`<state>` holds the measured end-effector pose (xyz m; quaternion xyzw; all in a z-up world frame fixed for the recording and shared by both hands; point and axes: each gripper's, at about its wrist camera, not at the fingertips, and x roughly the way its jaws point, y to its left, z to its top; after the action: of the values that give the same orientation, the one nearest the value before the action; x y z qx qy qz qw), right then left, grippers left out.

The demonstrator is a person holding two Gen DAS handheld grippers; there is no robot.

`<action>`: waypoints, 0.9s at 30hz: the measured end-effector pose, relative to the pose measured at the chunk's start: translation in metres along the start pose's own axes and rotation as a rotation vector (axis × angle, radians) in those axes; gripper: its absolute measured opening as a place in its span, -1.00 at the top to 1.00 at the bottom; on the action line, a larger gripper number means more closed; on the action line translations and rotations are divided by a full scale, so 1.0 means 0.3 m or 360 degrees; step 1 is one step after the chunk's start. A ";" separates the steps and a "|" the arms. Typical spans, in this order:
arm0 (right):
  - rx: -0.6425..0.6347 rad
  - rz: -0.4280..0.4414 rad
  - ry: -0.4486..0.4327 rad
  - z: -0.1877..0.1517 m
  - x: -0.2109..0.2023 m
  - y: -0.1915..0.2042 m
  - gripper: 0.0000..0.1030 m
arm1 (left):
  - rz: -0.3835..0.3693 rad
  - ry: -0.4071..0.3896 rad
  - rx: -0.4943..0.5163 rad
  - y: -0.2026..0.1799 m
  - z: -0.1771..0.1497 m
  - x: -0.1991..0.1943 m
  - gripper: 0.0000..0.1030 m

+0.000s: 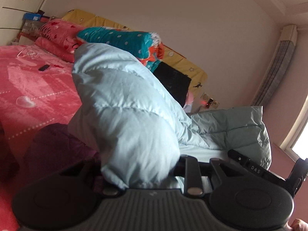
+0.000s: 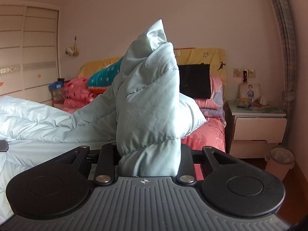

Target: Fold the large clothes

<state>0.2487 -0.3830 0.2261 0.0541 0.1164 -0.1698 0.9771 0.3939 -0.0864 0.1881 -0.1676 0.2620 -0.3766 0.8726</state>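
Pale blue quilted fabric of a padded jacket [image 2: 148, 100] is being held up above a pink bedspread [image 1: 28, 88], bunched into a tall peak in the right wrist view and a broad rounded fold in the left wrist view. A gathered part of the jacket is being clamped between the jaws of the right gripper [image 2: 149, 161], the cloth filling the gap between the two black arms. Another part is being gripped by the left gripper [image 1: 146, 173]; its jaws are being eased apart slightly, yet the fabric is seen wedged between them and draped over the left arm of the tool, so the hold is judged as kept. The rest of the garment is being stretched sideways between the two tools and is hanging clear of the bed.

A dark maroon garment [image 1: 57, 146] is being observed on the bedspread, just beside the left gripper. Pink pillows [image 1: 57, 36] and a teal dotted quilt [image 1: 123, 38] are being noted at the head of the bed, against a yellow headboard cover [image 2: 202, 57]. A small black object [image 1: 43, 68] is lying on the bedspread. A white nightstand [image 2: 258, 123] is standing beside the bed, near a pale bin [image 2: 280, 161]; a wardrobe [image 2: 28, 48] is being seen at the far wall.
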 end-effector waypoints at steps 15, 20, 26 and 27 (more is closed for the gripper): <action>-0.0130 -0.0300 0.0193 -0.259 0.193 0.147 -0.94 | 0.0341 0.0033 -0.0001 0.217 -0.124 0.129 -0.61; -0.0052 -0.0535 0.0160 -0.279 0.173 0.046 -1.00 | 0.0474 -0.0093 0.0043 0.258 -0.126 0.058 -0.91; 0.0149 -0.0686 0.0050 -0.291 -0.032 -0.056 -1.00 | 0.0642 -0.0226 0.0150 0.231 -0.141 -0.068 -0.92; 0.0150 -0.0692 0.0031 -0.296 -0.076 -0.063 -1.00 | 0.0663 -0.0250 0.0175 0.215 -0.152 -0.102 -0.93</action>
<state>0.2027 -0.3805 0.1447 0.0750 0.1266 -0.3812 0.9127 0.3864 -0.0255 0.1299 -0.0909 0.2013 -0.1879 0.9570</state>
